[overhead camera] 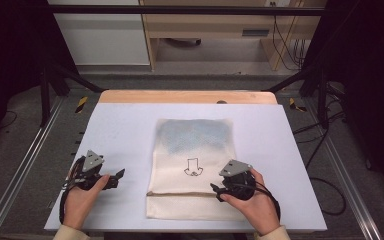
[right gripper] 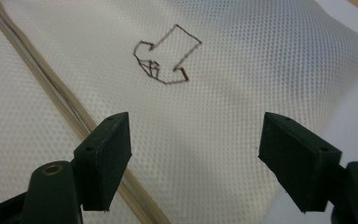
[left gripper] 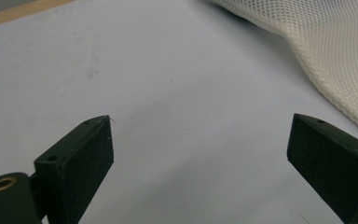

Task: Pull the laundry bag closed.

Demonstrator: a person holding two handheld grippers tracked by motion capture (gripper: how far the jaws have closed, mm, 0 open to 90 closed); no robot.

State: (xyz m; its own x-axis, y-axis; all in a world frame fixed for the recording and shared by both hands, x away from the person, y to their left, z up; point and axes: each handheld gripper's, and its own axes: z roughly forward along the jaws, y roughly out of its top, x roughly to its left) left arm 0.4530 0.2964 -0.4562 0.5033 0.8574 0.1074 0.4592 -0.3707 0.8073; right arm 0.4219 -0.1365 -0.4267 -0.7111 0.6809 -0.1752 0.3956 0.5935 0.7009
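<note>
Nearest, the left gripper [overhead camera: 120, 174] rests on the pale blue-grey table sheet [overhead camera: 120, 125], jaws spread wide and empty, just beside the bag. Likewise the right gripper [overhead camera: 213, 187] hovers with parted, empty jaws over the cream mesh zip bag [overhead camera: 192, 150], near its tan zipper [right gripper: 60, 100] and drawn arrow [right gripper: 168, 56]. Farther off, bluish contents [overhead camera: 195, 135] show indistinctly through the mesh.
</note>
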